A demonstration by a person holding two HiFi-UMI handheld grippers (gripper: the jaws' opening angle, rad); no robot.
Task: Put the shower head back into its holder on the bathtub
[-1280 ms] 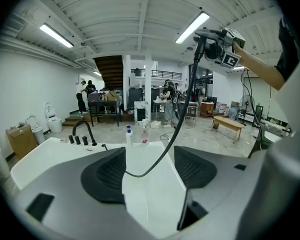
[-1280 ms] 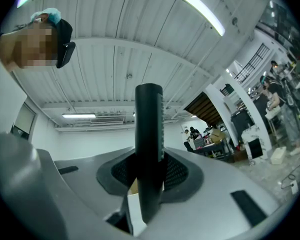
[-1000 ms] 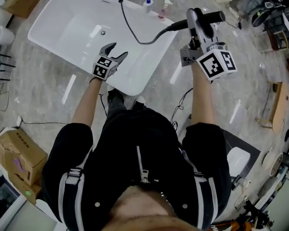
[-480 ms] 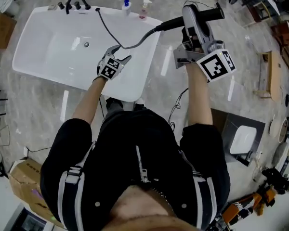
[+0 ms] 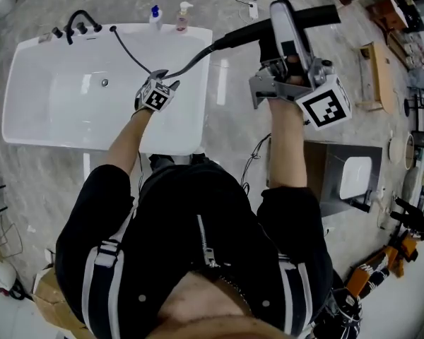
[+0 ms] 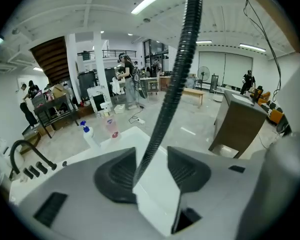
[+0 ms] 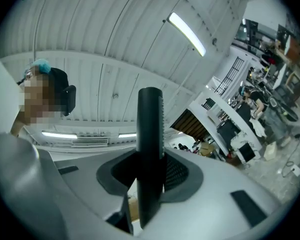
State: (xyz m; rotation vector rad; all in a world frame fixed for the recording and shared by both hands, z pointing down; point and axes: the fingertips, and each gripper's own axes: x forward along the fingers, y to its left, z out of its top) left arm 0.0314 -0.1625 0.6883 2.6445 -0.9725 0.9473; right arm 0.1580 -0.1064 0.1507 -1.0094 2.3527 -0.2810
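Observation:
My right gripper (image 5: 284, 21) is shut on the black shower head (image 5: 318, 16), held high to the right of the white bathtub (image 5: 56, 119). In the right gripper view its handle (image 7: 150, 149) stands between that gripper's pads (image 7: 149, 179). The black hose (image 5: 131, 51) runs from the faucet set (image 5: 78, 21) at the tub's far left end, dips over the tub, then rises to the shower head. My left gripper (image 5: 160, 76) sits at the dip. Its jaws have just been closing with the hose (image 6: 175, 79) between them, near the left pad, a gap still on the other side.
Two pump bottles (image 5: 155, 16) (image 5: 182, 14) stand on the tub's far rim. A grey cabinet with a white basin (image 5: 353, 179) is at the right, wooden furniture (image 5: 378, 69) beyond it. A cable (image 5: 258, 154) lies on the marble floor by my feet.
My left gripper has moved out over the tub to the hose, which now lies between its jaws. The right gripper has risen with the shower head. The head view has swung right.

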